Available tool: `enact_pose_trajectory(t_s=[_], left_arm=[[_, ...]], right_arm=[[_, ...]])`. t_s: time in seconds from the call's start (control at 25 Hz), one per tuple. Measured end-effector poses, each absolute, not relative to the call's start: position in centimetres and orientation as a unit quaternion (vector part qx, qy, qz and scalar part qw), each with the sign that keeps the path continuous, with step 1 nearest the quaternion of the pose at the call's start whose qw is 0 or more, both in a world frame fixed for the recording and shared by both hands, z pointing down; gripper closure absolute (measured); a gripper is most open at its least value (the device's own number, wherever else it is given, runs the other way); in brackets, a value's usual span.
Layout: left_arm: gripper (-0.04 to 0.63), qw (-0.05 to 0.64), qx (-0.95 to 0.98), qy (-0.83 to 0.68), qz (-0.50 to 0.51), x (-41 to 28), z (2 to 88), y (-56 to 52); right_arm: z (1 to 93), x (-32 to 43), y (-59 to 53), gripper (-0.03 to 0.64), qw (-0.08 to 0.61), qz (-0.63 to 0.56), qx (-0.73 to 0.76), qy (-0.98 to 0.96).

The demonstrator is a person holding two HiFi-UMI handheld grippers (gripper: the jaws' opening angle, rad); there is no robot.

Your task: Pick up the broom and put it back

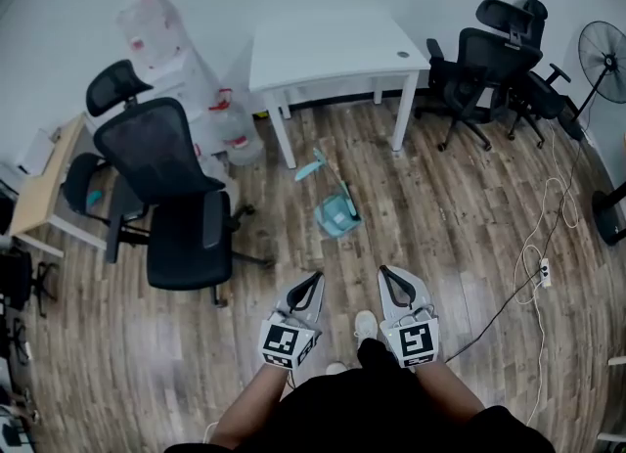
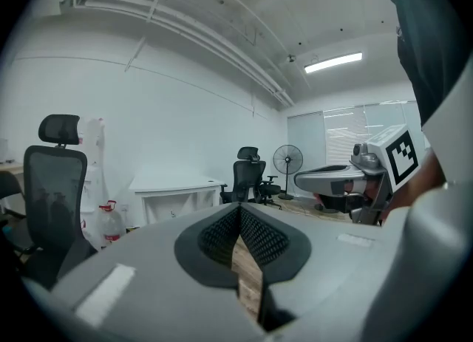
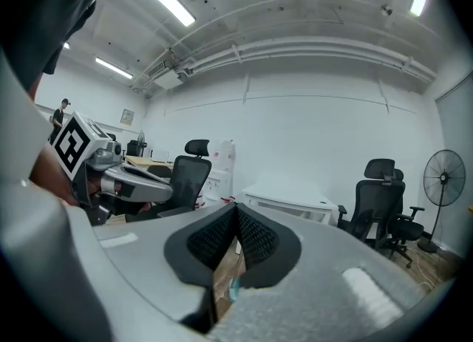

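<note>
The broom point(image 1: 337, 213) lies flat on the wooden floor point(image 1: 440, 216) ahead of the person, just in front of the white table point(image 1: 333, 50). Its teal head is nearest the grippers and its thin handle runs toward the table legs; a sliver of teal also shows low through the right gripper's jaw gap point(image 3: 232, 287).

The main risk is the grasp itself. Both tools are clenched shut on nothing, so they must open before they reach the broom, or the closed tips will only nudge it away. The handle is slim and rests on the boards, so jaws coming in too shallow may scrape the floor or roll it aside. Whether the teal head is one piece or a broom clipped to a dustpan cannot be told; a loose part could drop on lifting. A long handle swung upward could also strike the table leg or the black office chair point(image 1: 176, 197) at the left, and the white cable point(image 1: 548, 236) trails close on the right.

The left gripper point(image 1: 314, 276) and right gripper point(image 1: 384, 271) hang side by side in front of the body, near but not touching, pointing forward almost level with a slight downward tilt, marker cubes facing up.
</note>
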State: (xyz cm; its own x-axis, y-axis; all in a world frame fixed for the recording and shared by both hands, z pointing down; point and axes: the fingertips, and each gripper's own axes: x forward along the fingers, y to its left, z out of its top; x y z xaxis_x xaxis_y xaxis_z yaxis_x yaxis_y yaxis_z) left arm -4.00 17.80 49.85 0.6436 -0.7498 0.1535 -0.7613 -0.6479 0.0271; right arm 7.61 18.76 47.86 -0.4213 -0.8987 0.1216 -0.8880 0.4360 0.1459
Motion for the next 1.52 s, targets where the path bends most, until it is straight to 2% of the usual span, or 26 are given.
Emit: enact_pose_trajectory(t_s=[0.88,1.52], left_arm=[[0.578,0.048,0.861,-0.498,0.087,-1.9,50.2,5.1],[0.578,0.063,0.849,-0.52,0.07,-8.5,50.4,-4.5]], right_arm=[[49.4,8.2,3.0,0.614,0.1,-0.022,0.428,-0.898],[48.7,1.6,-6.5,0.614,0.113,-0.032,0.405,-0.907]])
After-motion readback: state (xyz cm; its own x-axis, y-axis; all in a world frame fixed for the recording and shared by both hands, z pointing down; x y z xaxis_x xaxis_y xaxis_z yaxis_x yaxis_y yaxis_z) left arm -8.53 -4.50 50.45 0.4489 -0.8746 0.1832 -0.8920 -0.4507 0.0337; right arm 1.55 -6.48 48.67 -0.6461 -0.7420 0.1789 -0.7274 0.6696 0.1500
